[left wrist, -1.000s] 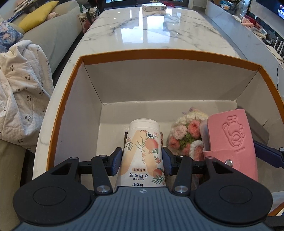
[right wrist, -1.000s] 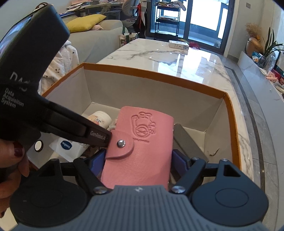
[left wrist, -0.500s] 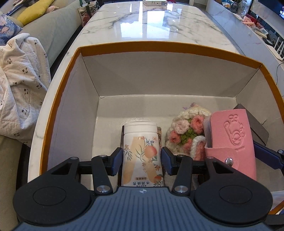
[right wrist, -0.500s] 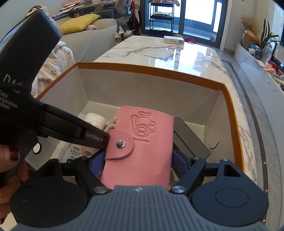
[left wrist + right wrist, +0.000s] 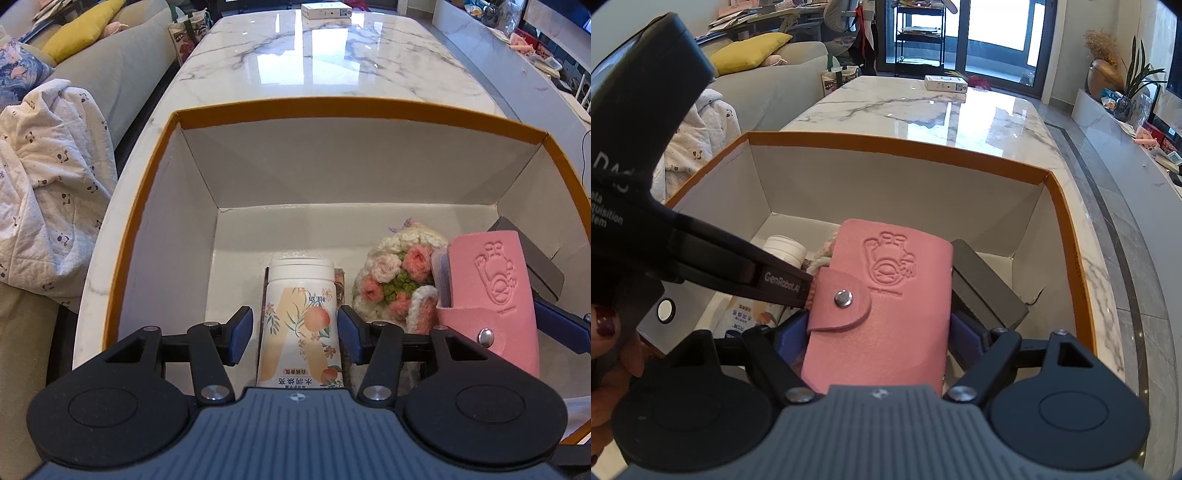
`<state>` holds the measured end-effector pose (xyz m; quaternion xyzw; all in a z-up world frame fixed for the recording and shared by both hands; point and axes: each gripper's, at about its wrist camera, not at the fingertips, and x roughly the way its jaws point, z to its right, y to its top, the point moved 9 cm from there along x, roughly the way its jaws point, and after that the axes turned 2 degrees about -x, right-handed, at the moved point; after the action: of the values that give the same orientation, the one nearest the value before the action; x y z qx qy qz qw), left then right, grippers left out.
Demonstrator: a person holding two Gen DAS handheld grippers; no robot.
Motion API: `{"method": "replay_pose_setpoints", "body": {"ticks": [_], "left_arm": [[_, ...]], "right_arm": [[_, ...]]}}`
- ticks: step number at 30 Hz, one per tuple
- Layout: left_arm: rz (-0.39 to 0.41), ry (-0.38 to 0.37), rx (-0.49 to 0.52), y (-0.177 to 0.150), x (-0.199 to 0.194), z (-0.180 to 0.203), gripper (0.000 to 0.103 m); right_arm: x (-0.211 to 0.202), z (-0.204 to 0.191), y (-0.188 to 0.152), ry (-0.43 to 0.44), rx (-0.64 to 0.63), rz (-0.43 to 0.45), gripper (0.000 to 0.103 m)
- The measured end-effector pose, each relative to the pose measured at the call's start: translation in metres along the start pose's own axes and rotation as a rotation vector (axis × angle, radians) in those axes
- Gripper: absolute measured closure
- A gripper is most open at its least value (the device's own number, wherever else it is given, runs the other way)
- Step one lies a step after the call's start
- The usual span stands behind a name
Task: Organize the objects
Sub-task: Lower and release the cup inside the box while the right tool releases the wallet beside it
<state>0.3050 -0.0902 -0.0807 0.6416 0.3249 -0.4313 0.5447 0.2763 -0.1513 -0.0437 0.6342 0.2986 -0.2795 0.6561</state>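
An orange-rimmed white box [image 5: 351, 107] [image 5: 886, 146] holds everything. A white peach-print bottle [image 5: 299, 314] [image 5: 785, 249] stands upright on the box floor between the pads of my left gripper [image 5: 295, 332]. Those jaws are opening, with a small gap on each side of the bottle. Beside it lies a crocheted flower bunch [image 5: 395, 280]. A pink card holder [image 5: 491, 295] [image 5: 886, 306] stands on end between the blue pads of my right gripper [image 5: 875, 339]. Its jaws are opening slightly, and the pads still lie against the holder's sides. A dark grey block [image 5: 986, 284] leans behind it.
The box sits at the near end of a long marble table [image 5: 332, 66] with a small white carton [image 5: 325, 11] at the far end. A sofa with a panda-print blanket [image 5: 48, 166] runs along the left. A person's hand [image 5: 605, 332] grips the left tool.
The tilted bottle has come upright on the box floor, and the left pads have spread off it. The pink card holder and right gripper look unchanged.
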Motion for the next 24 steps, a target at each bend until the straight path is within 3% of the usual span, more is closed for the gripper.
{"method": "replay_pose_setpoints", "body": {"ticks": [12,24], "left_arm": [[0.065,0.01,-0.001,0.009,-0.019,-0.006,0.044],[0.117,0.01,0.015,-0.002,-0.042,-0.004,0.044]], "right_arm": [[-0.007,-0.002,0.003,-0.003,-0.014,0.023,0.013],[-0.026,-0.008,-0.003,-0.002,-0.022,0.058,0.012]]}}
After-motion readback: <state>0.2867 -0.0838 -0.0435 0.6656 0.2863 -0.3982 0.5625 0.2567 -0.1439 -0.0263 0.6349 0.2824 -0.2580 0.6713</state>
